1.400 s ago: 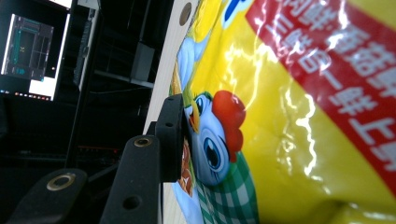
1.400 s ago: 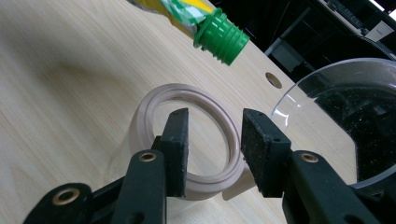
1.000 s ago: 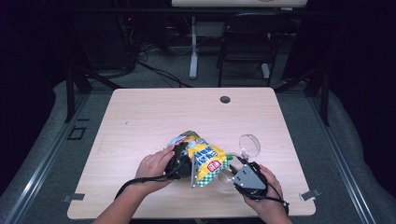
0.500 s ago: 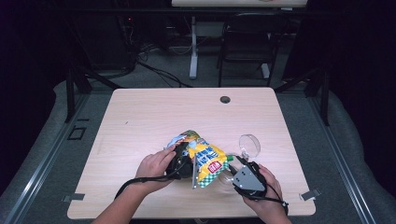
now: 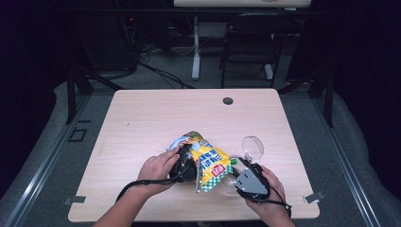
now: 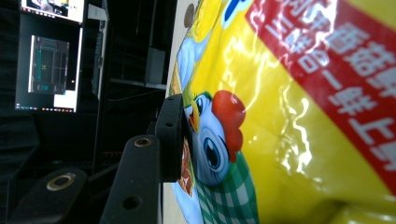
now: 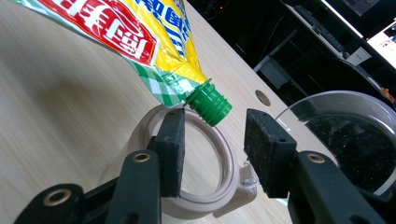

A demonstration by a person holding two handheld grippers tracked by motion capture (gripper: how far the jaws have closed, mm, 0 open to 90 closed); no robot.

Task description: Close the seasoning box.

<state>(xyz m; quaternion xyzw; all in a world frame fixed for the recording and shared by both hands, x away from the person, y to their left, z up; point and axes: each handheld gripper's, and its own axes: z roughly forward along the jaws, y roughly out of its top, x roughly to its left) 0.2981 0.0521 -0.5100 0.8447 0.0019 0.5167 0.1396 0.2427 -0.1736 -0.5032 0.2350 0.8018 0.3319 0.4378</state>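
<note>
A yellow sauce pouch (image 5: pixel 208 161) with a green screw cap (image 7: pixel 209 103) lies tilted near the front middle of the table (image 5: pixel 142 118), and everything else sits around it. The left tongs (image 5: pixel 185 163) grip the pouch's body from the left: in the left gripper view one black pad presses into the printed film (image 6: pixel 289 116), so these tongs are clenched on the pouch. The right tongs (image 7: pixel 212 144) stand at the pouch's spout end, jaws apart on either side of the cap and not touching it; they have just been opening, with the cap between them but free. Under the cap, on the table, lies a pale ring-shaped holder (image 7: pixel 205 182), and just to the right of the pouch stands a clear round dish (image 7: pixel 345 135).

The pouch looks soft and glossy, likely slippery, and its filling will shift when squeezed, so pressing hard on the body risks pushing sauce toward the spout. The stiff spots are the ribbed cap and the neck behind it, along with the sealed edges. The cap is the place for the right tongs to bite and twist, while the left tongs steady the body close to the neck, not the slack middle.
</note>
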